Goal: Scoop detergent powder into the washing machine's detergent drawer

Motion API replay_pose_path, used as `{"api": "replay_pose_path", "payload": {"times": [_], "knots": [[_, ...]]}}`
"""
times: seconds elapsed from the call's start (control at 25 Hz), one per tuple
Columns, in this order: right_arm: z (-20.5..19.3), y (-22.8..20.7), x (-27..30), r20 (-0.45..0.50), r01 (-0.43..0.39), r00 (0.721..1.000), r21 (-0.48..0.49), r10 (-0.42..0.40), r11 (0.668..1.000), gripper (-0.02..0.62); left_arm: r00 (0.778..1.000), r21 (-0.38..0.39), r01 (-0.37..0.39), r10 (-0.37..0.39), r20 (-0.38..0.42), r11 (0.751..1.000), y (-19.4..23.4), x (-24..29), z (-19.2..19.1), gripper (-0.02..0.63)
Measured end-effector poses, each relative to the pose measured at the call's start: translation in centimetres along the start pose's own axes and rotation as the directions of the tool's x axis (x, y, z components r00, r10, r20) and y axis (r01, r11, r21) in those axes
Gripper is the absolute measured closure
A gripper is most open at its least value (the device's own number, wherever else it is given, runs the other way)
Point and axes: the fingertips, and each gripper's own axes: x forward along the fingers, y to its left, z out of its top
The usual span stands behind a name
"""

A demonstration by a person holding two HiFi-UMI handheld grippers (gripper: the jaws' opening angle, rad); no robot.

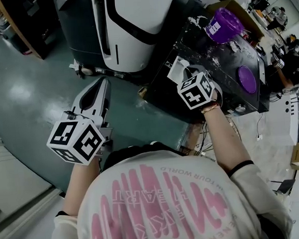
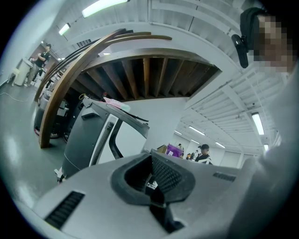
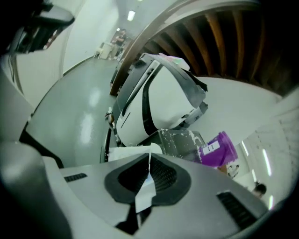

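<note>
The washing machine (image 1: 133,25) stands far left; I can't see its drawer. On the desk (image 1: 209,94) to the right sits the purple detergent tub (image 1: 223,24) amid spilled powder. My right gripper (image 3: 148,163) is clamped on the white scoop (image 1: 178,68). My left gripper (image 1: 100,89) is closed and empty. I judge scooping hasn't begun.

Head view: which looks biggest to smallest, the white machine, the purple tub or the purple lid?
1. white machine, largest by far
2. purple tub
3. purple lid, smallest, seen at a slant
</note>
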Motion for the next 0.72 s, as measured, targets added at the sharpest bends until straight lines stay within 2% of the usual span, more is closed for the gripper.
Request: {"api": "replay_pose_path", "payload": {"times": [0.16,0.32,0.52,0.72], "knots": [[-0.1,-0.4,-0.8,0.085,-0.038,0.996,0.234,0.019,0.971,0.591,1.000,0.013,0.024,-0.023,-0.009,1.000,-1.0,0.7,-0.2,0.604],[-0.7,-0.7,-1.4,0.155,-0.070,0.988,0.398,0.008,0.915,0.591,0.998,0.019,0.057,-0.056,-0.030,0.998,-2.3,1.7,-0.8,0.604],[-1.5,-1.4,-2.9,0.239,-0.115,0.971,0.561,-0.027,0.820,0.591,0.994,0.027,0.096,-0.095,-0.060,0.995,-4.1,3.2,-1.8,0.604],[-2.4,-1.9,-4.0,0.328,-0.235,0.944,0.694,-0.008,0.681,0.591,0.989,0.021,0.116,-0.113,-0.097,0.993,-6.1,5.2,-3.2,0.604]]}}
